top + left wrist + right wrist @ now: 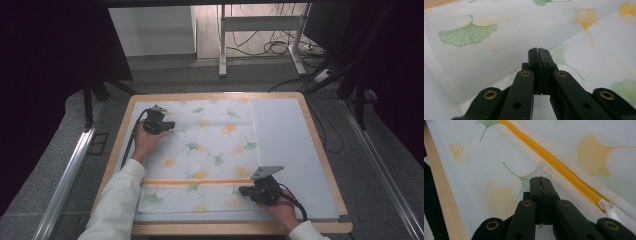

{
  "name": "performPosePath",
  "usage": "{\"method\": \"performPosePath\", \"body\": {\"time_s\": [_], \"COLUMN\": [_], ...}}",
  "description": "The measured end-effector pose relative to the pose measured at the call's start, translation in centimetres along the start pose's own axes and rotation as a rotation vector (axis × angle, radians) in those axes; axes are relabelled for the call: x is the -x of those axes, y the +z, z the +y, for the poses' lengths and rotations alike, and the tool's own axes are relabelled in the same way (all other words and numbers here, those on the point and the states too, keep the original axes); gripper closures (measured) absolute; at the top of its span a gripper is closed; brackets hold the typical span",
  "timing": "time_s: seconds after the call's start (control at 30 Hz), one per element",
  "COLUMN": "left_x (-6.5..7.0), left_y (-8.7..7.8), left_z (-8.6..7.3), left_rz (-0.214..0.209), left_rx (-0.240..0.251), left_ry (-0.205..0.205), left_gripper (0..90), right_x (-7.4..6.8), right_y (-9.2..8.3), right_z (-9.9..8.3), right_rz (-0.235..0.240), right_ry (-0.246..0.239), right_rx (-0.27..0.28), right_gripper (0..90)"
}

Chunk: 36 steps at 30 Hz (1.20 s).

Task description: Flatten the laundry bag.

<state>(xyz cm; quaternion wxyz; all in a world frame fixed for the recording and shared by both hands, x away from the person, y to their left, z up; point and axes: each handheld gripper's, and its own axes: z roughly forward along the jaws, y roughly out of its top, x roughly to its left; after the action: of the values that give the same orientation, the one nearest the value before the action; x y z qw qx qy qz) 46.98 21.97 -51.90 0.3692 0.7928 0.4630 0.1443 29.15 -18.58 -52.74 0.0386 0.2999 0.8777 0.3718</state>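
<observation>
High view first: a white mesh bag (200, 160) printed with green and yellow ginkgo leaves lies flat on a pale mat (295, 150) that covers most of the wooden desk (320, 145). The left hand-held gripper (170, 125) sits over the bag's far left corner, its tips pointing across the fabric, so nearly all of the bag spreads out to its right and toward the person. The right hand-held gripper (243, 190) rests at the near right corner of the bag, just on the near side of the orange zipper (195, 182), with the bag stretching away from it to the left and beyond.

From the left gripper view, the left hand-held gripper (538, 50) has its jaws pressed together, nothing visibly between them, the leaf-printed fabric lying close beneath and ahead of the tips.

From the right gripper view, the right hand-held gripper (540, 179) is likewise closed, and I cannot tell if any mesh is pinched. The zipper (554, 162) runs diagonally just to the right of its tips, ending at a white pull tab (610, 210) beside the jaw linkage; the desk's wooden edge (442, 195) lies off to the left.
</observation>
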Motion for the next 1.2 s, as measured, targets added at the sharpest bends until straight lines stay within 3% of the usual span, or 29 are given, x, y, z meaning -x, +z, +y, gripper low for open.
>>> {"method": "performPosePath", "body": {"time_s": [0.1,0.13,0.4,0.67,1.0,1.2], "left_x": [1.0,1.7,4.5,7.4,8.8,10.8], "left_y": [-1.6,-2.8,-6.1,-6.7,-8.0,-9.0], "left_z": [-0.7,-1.2,-2.9,-4.6,-6.4,-6.7], "left_rz": [-0.025,-0.028,-0.046,-0.055,-0.082,-0.097], "left_rx": [0.019,0.027,0.050,0.049,0.059,0.077], "left_ry": [0.007,0.018,0.074,0.121,0.121,0.168], "left_gripper": [90.0,90.0,90.0,90.0,89.9,89.6], "right_x": [0.0,-0.1,-0.2,-0.1,-0.1,-0.1], "right_y": [0.0,0.0,0.0,0.0,-0.2,-0.9], "right_z": [0.0,0.0,0.1,0.1,0.1,0.0], "right_rz": [-0.003,-0.005,-0.009,-0.006,-0.023,-0.036], "right_ry": [-0.003,-0.007,-0.017,-0.024,-0.034,-0.023], "right_rx": [-0.001,-0.002,-0.005,-0.006,-0.011,0.008], "right_gripper": [89.2,89.2,89.0,89.0,88.7,88.7]}}
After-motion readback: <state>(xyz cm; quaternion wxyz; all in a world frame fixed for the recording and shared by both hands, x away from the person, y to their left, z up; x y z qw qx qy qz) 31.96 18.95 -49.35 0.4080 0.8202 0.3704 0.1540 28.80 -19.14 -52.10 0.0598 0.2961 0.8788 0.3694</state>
